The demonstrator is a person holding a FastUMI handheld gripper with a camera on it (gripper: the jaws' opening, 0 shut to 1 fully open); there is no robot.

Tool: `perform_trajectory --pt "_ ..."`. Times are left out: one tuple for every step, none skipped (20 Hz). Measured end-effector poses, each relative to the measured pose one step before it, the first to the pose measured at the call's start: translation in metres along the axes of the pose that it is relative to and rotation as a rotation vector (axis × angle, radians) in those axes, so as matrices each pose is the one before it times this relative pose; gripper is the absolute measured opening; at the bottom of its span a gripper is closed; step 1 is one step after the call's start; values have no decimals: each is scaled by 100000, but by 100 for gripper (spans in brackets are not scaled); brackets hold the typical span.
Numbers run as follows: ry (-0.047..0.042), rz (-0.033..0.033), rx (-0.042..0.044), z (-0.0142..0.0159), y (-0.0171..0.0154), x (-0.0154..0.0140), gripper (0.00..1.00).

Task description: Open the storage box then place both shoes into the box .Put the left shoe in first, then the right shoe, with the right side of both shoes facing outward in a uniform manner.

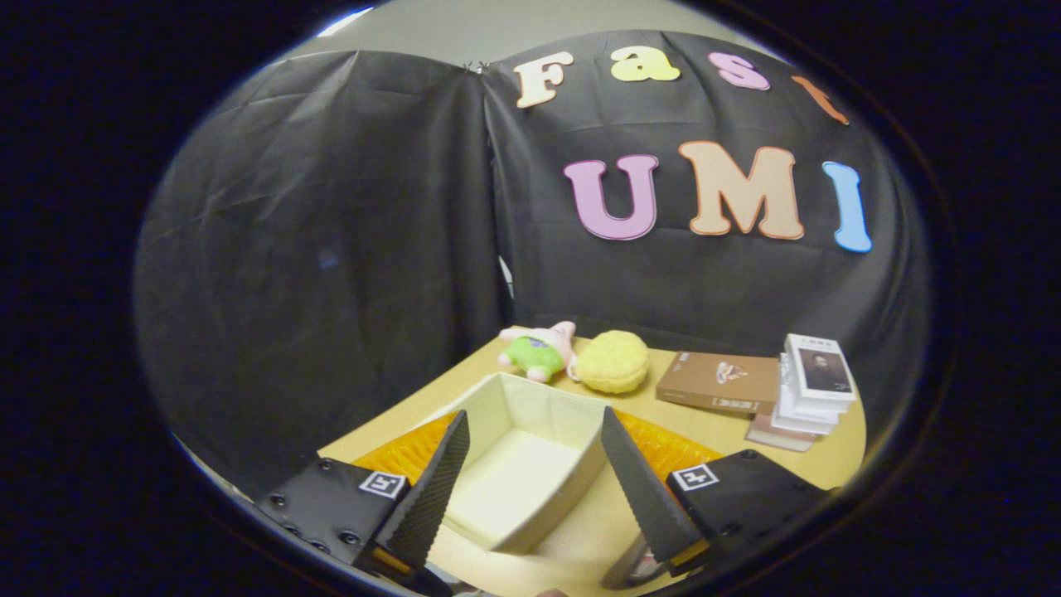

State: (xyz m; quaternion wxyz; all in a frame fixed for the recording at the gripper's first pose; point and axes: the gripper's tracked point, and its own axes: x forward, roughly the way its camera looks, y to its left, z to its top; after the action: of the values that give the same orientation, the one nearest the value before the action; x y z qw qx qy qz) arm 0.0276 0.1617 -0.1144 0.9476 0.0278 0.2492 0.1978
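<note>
A cream fabric storage box (530, 452) sits on the wooden table with its top open and its inside bare. It lies between and just ahead of my fingers. My gripper (535, 427) is open, held above the box's near half, with nothing between the fingers. An orange mat (663, 448) lies under the box and shows on both sides of it. A small part of something dark and white shows under the right finger, too little to name.
Beyond the box lie a pink and green plush toy (539, 348) and a yellow round plush (613, 362). To the right are a brown book (719, 381) and a stack of white books (812, 385). Black cloth walls close the table's far and left sides.
</note>
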Motion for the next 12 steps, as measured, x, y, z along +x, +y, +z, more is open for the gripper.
perform_trajectory --pt "-1265 -1898 -886 -27 -1155 -453 100" --pt "-491 -2392 -849 -208 -1417 -302 100" --pt "165 -3030 -653 -628 -1549 -230 100" --pt "571 -3105 -338 -585 -1469 -217 100" --pt "976 -2807 -91 -743 -1464 -162 100" --pt "1408 -2811 101 -805 -1392 -126 100" --pt "1669 -2421 272 -1036 -1319 -11 100" --pt "2233 -2380 188 -1205 -1234 -16 100" --pt "2309 -2384 103 -1224 -1239 161 100" --pt "2670 -1653 480 -1231 -930 95 100" --pt "2915 -1490 669 -1504 -759 222 100" --pt "1766 -1663 480 -1162 -853 -6 100"
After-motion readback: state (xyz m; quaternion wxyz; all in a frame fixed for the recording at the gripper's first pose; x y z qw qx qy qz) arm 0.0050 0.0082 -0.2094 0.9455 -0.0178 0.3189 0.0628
